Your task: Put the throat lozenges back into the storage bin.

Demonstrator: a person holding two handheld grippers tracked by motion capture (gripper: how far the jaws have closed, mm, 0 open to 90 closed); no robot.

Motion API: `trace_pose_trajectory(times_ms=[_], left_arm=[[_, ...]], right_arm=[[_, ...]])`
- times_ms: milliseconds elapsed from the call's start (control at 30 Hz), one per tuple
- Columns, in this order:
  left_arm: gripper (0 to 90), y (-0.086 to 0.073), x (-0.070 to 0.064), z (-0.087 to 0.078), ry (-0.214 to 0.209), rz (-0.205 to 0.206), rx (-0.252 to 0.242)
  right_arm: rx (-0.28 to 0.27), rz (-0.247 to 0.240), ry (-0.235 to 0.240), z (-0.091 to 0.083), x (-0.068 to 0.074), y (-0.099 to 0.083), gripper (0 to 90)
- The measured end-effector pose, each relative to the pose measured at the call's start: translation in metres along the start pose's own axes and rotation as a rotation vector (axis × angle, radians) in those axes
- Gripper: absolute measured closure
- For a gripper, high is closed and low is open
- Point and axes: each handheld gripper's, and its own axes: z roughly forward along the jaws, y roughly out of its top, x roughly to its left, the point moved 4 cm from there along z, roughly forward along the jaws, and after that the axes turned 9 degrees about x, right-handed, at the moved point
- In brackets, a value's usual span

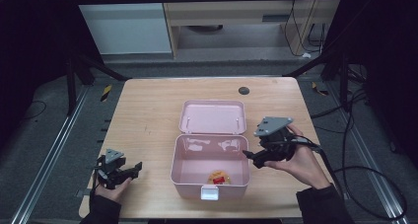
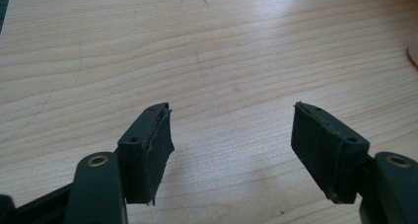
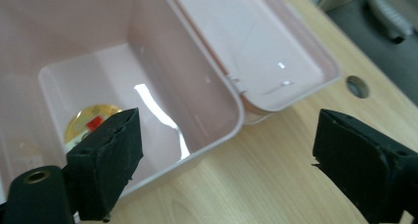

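I work at a light wooden table [image 1: 148, 115] with a plain grain, a few thin scratches and a small dark round grommet [image 1: 244, 91] near its far edge, upper centre of the high view. Around it the room is dim: grey floor, metal rails down the lower left and lower right, black cables coiled at the right, and a pale cabinet and white panel along the top of the frame.

In the middle of the high view stands an open pink plastic box [image 1: 177, 160] with its hinged pink lid [image 1: 213, 116] laid flat behind it and a white latch [image 1: 209, 193] at its near wall. On the box floor, lower centre, lies a small round golden item with a red label [image 1: 220, 177]; the label may carry print, but it is too small for me to read.

My right gripper [image 1: 252, 161] is at the box's right rim, centre right of the high view, jaws spread wide and holding nothing. In the right gripper view one black jaw sits over the box interior, with the golden item [image 3: 88, 123] just above it at lower left, and the other jaw is over bare table at lower right, the box's wall between them.

My left gripper [image 1: 133, 169] rests low at the lower left, well apart from the box, jaws open over bare wood [image 2: 231, 86].
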Motion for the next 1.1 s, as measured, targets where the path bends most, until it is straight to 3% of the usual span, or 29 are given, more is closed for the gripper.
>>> trace_pose_trajectory(times_ms=[233, 533, 1100], left_arm=[[31.4, 0.000, 0.000, 0.000, 0.000, 0.000, 0.001], [31.4, 0.000, 0.000, 0.001, 0.002, -0.003, 0.000], [30.7, -0.001, 0.001, 0.001, 0.009, -0.006, -0.010]], right_arm=[[-0.123, 0.178, -0.080, -0.016, -0.020, -0.026, 9.7], [-0.247, 0.364, -0.176, -0.019, -0.036, -0.060, 6.8], [-0.266, 0.530, -0.258, 0.020, -0.047, -0.117, 6.8]])
